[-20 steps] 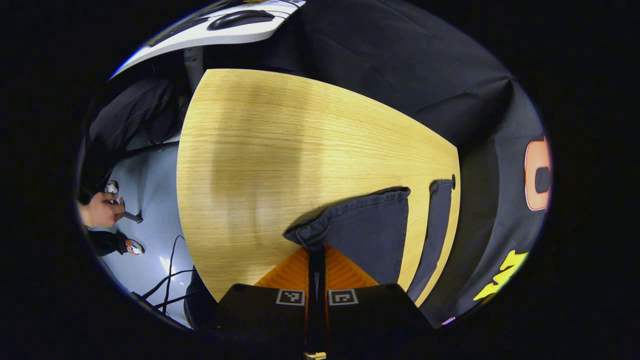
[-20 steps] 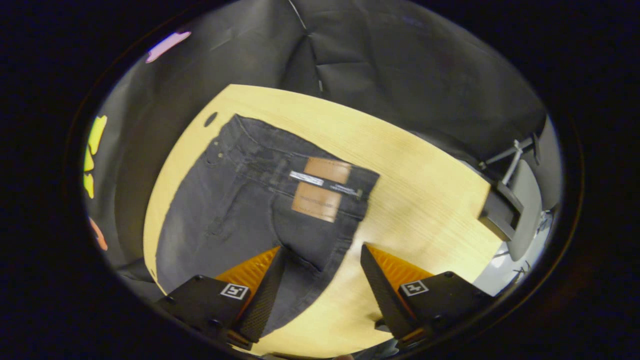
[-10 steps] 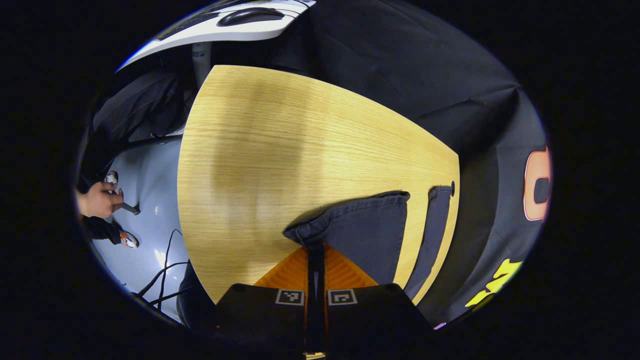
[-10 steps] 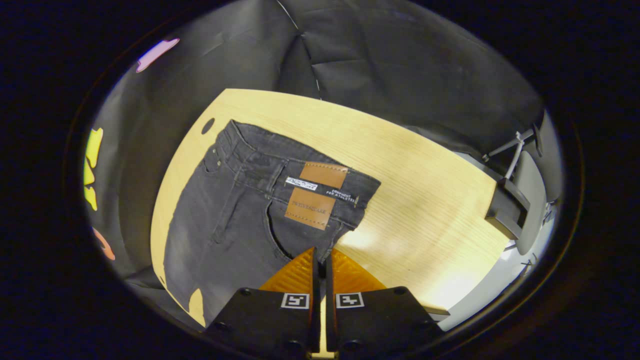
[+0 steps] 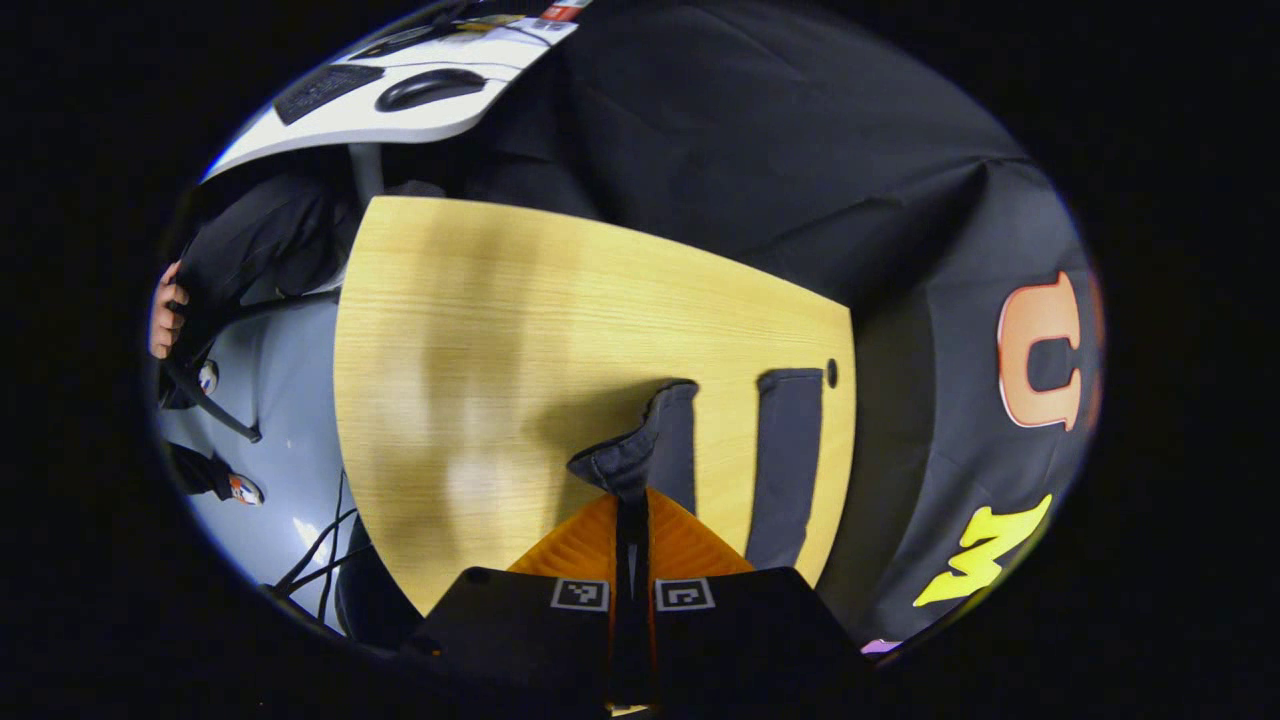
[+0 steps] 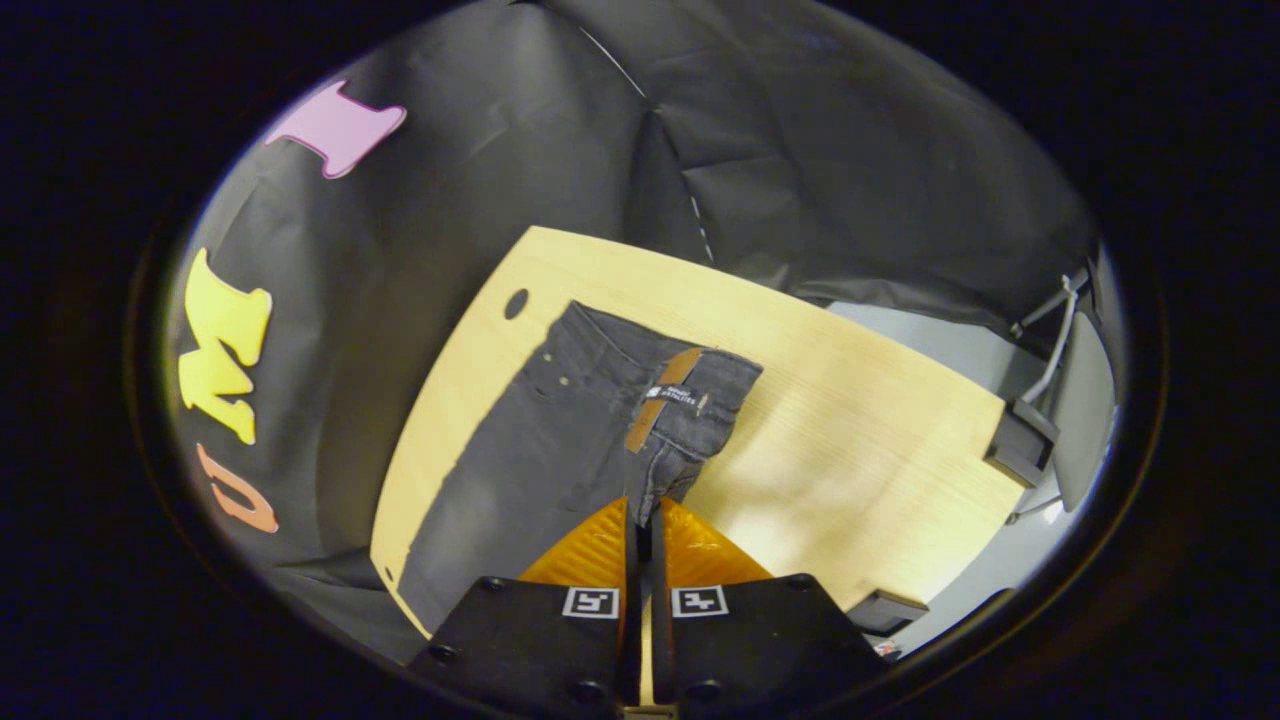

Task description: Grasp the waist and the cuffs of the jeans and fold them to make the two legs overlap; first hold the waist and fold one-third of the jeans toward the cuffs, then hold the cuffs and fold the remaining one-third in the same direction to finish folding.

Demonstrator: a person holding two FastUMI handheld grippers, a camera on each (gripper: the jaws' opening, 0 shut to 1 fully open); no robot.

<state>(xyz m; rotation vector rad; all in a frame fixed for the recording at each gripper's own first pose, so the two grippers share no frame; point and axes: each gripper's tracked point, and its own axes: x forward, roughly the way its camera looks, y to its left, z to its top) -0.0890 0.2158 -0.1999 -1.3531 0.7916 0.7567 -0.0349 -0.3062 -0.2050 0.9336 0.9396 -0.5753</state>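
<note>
The jeans (image 6: 540, 440) lie spread on the pale wooden counter (image 6: 850, 440), toward its far-left side near a small round hole in the top, and both ends of one leg are already pinched and raised. The left tongs (image 5: 630, 495) are closed tight on a bunched cuff (image 5: 625, 465), which stands up off the wood in a soft peak, while the other cuff (image 5: 785, 450) lies flat just beside it, apart from the first. The right tongs (image 6: 642, 520) are likewise shut, gripping the near edge of the waist (image 6: 690, 400) below the tan leather patch (image 6: 660, 400), and the cloth there has lifted and folded on itself. Denim like this looks fairly heavy and limp rather than stiff; it sags between the two holds and will drag on the counter, so I would judge the lifted leg needs carrying high and evenly across onto the flat one. The thick hems and the waistband seam seem the surest places to hold, since thin single layers could slip out. Around it, the black cloth wall (image 6: 800, 150) hangs close behind the counter, and the jeans lie near that far edge, so a careless sweep could push cloth over it. In the left gripper view a white desk (image 5: 380, 100) with a mouse stands beyond the counter, cables trail on the grey floor (image 5: 290, 420), and a person's hand (image 5: 163, 320) shows well apart at the left.
</note>
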